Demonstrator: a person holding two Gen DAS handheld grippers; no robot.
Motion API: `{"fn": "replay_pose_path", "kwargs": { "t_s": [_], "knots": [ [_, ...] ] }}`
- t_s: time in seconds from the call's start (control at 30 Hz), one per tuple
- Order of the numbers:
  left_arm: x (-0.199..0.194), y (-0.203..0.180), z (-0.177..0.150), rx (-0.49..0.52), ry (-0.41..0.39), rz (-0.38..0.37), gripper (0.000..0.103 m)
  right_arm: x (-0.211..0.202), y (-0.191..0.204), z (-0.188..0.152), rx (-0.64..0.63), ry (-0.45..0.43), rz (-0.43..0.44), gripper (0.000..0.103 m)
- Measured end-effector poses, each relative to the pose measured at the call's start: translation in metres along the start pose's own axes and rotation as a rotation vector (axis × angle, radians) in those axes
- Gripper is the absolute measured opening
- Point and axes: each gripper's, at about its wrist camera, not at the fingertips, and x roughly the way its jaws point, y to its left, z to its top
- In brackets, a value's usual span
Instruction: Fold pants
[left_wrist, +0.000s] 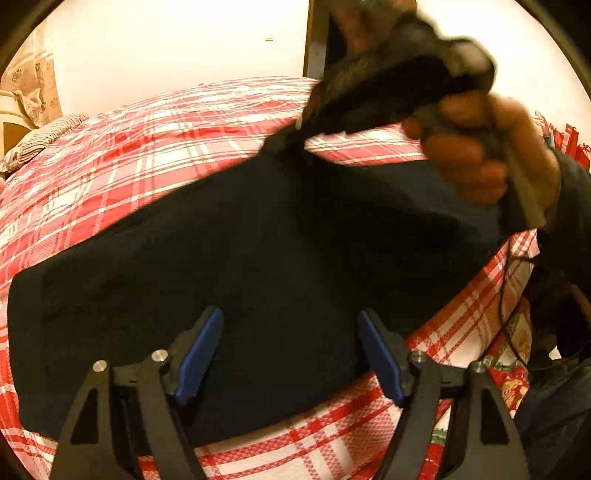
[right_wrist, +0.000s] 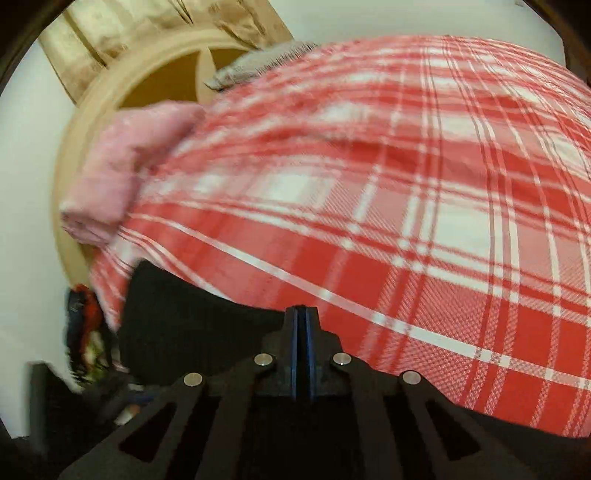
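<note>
The dark pants (left_wrist: 266, 258) lie flat on the bed's red-and-white plaid cover (left_wrist: 122, 155), their long axis running left to right across the left wrist view, slightly higher toward the right. The left tool (left_wrist: 290, 350) hangs over their near edge, its blue pads spread, gripping nothing. Farther right, the right tool (right_wrist: 302, 332) (a hand (left_wrist: 476, 155) around its handle) is clenched at the pants' far edge; whether cloth is pinched I cannot tell.

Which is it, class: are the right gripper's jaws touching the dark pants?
Touching. The left wrist view shows the right gripper pinching the dark pants at their far edge, fabric pulled up.
</note>
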Motion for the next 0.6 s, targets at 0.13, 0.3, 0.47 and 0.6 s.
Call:
{"fn": "replay_pose_path", "kwargs": {
  "t_s": [0.13,0.3,0.47,0.6],
  "knots": [
    [-0.01,0.008,0.004,-0.045,-0.008,0.019,0.078,-0.018,-0.014,-0.002,0.049,-0.046,0.001,0.026],
    [-0.035,0.044,0.008,-0.113,-0.068,0.114,0.078,-0.066,-0.007,-0.021,-0.032,-0.096,-0.023,0.039],
    [-0.045,0.098,-0.003,-0.211,-0.072,0.253,0.078,-0.089,0.005,-0.058,-0.107,-0.068,0.019,0.039],
    [-0.038,0.114,-0.019,-0.252,-0.065,0.275,0.078,-0.069,0.003,-0.097,-0.167,0.026,-0.063,0.044]
  ]
}}
